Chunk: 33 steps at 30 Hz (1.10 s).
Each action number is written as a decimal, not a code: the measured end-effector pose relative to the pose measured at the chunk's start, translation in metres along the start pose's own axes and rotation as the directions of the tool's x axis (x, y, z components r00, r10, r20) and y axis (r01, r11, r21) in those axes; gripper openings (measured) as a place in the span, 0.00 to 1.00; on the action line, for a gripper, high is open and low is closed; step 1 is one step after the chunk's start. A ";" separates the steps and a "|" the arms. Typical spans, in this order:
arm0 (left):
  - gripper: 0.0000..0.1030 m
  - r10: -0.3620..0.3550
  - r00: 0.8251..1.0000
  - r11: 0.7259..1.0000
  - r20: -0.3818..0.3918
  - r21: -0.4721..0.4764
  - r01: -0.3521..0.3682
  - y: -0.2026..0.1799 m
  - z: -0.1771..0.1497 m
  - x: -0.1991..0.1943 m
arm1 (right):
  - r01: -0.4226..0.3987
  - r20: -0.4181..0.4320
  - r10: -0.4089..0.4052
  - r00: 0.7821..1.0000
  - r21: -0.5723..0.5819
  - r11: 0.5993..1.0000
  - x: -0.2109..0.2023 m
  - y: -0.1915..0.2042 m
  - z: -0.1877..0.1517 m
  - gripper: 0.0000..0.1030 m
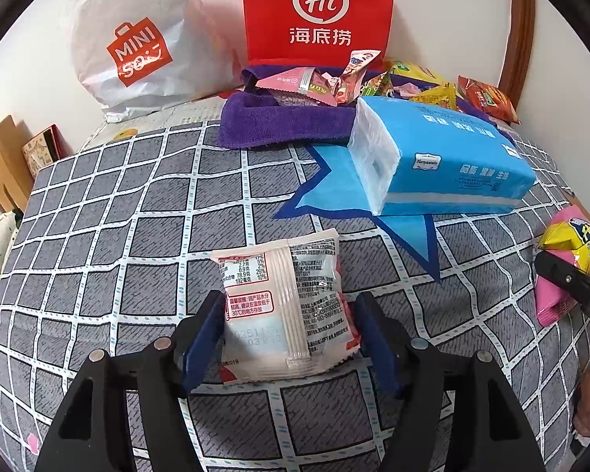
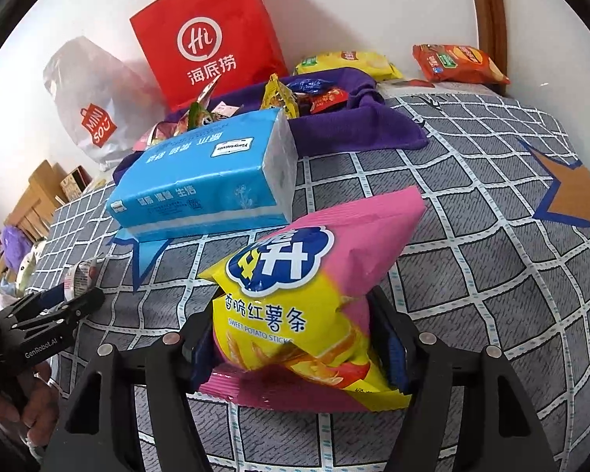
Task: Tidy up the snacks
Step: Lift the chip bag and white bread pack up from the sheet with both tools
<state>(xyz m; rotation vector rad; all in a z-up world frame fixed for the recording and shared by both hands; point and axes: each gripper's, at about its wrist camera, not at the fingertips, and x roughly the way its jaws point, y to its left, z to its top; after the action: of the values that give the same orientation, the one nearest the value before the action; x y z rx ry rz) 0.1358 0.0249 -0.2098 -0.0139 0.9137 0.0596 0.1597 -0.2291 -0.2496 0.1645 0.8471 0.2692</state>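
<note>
Grey checked bedding [image 1: 145, 212] covers the bed, with a red paper bag [image 1: 318, 11] and a white shopping bag [image 1: 137, 47] against the wall behind. Nearer lies a blue tissue pack [image 1: 444, 157], just in front of a purple cloth bin [image 1: 279, 122] heaped with snacks. The right gripper [image 2: 299, 338] has its fingers clamped on a pink-and-yellow chip bag [image 2: 306, 287]. The left gripper [image 1: 289, 330] has its fingers apart, a small white snack packet [image 1: 283, 306] lying on the bedding between them.

A tissue pack [image 1: 444, 157] lay mid-bed [image 1: 137, 204]; a towel [image 1: 283, 122] heaped with snacks [image 1: 318, 82] sat at twelve o'clock behind it, two bags [image 1: 318, 8] against the wall.
</note>
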 end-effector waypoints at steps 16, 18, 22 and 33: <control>0.56 0.002 1.000 1.000 0.008 -0.018 -0.002 0.002 -0.001 -0.002 | 0.047 -0.033 -0.051 0.998 -0.112 0.993 0.004 0.016 -0.002 0.75; 0.51 0.009 1.000 1.000 0.009 -0.020 -0.009 0.001 -0.001 -0.003 | 0.038 -0.030 -0.041 0.999 -0.105 0.994 0.003 0.015 -0.002 0.75; 0.49 -0.001 1.000 0.999 0.003 -0.038 0.001 0.003 -0.001 -0.005 | 0.017 -0.023 -0.019 1.000 -0.089 0.996 0.001 0.012 -0.003 0.67; 0.41 -0.113 0.992 0.985 -0.048 -0.139 0.105 0.028 0.017 -0.022 | 0.007 0.050 -0.001 0.999 -0.123 0.992 -0.034 0.026 0.013 0.61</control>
<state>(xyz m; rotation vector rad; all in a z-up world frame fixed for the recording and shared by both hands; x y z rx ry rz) 0.1345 0.0525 -0.1815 -0.1936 0.9616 0.0197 0.1437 -0.2153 -0.2107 0.0535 0.7788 0.3114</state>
